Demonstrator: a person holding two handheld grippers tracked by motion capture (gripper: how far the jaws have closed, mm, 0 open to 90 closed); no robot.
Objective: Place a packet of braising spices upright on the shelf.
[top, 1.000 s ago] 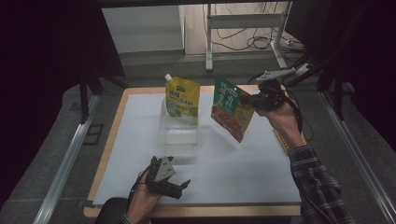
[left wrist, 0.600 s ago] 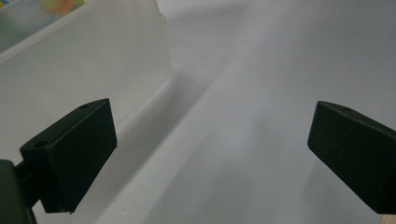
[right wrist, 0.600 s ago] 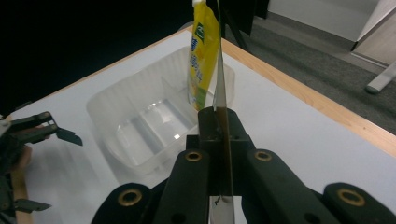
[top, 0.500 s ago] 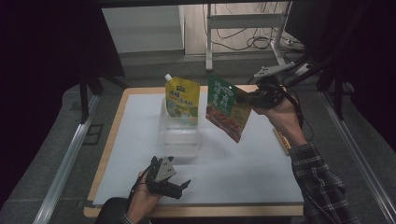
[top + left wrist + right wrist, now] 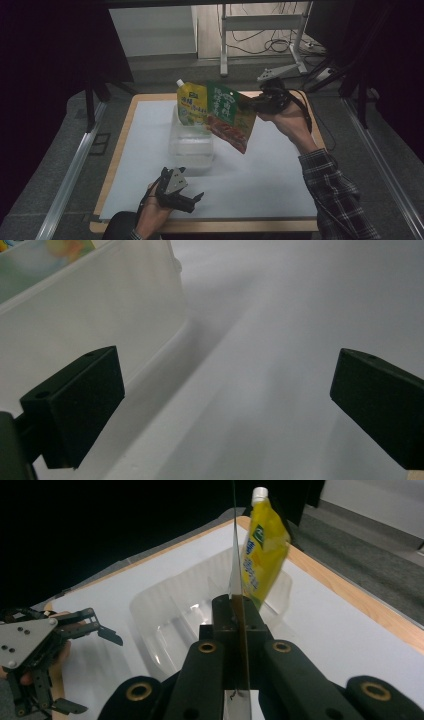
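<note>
A clear plastic bin (image 5: 191,145) stands mid-table, and a yellow spouted pouch (image 5: 190,104) leans upright in its far end. My right gripper (image 5: 256,103) is shut on the edge of a green and red-brown food pouch (image 5: 228,116), which hangs tilted in the air just right of the bin. In the right gripper view that pouch (image 5: 235,570) runs edge-on between the pinched jaws, above the bin (image 5: 200,615) and beside the yellow pouch (image 5: 261,550). My left gripper (image 5: 192,202) rests near the table's front edge, open, holding nothing. Its jaws stand wide apart in the left gripper view, next to the bin wall (image 5: 95,315).
A white mat (image 5: 280,170) covers the wooden table (image 5: 122,150). Metal rails run along the floor on both sides, and a stand with cables is behind the table. In the right gripper view the left gripper (image 5: 100,630) lies at the lower left.
My right gripper has carried the green pouch leftward, closer to the bin and the yellow pouch. The left gripper has stayed put.
</note>
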